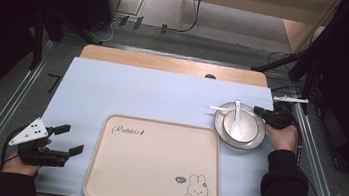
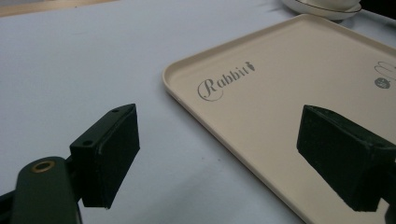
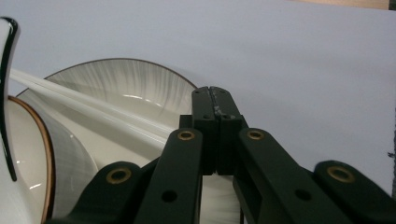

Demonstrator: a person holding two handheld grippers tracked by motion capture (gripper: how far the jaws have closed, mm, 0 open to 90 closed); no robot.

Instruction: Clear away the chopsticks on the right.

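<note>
Reading from the left, we find our left gripper (image 1: 67, 139) resting low on the pale blue counter (image 1: 128, 92), jaws spread wide and holding nothing, just beside the left edge of the beige tray (image 1: 154, 162), which lies bare. Further right, a white plate (image 1: 254, 142) sits just off the tray's far right corner, with a bowl (image 1: 240, 127) in it, a white spoon (image 1: 237, 109) in the bowl and white chopsticks (image 1: 220, 108) across the far rim. Our right gripper (image 1: 261, 110) is clenched at the plate's right rim; whether it pinches the rim we cannot tell. We judge the step to be taking hold of the plate, and next lifting it level toward the tray, so nothing slides.
</note>
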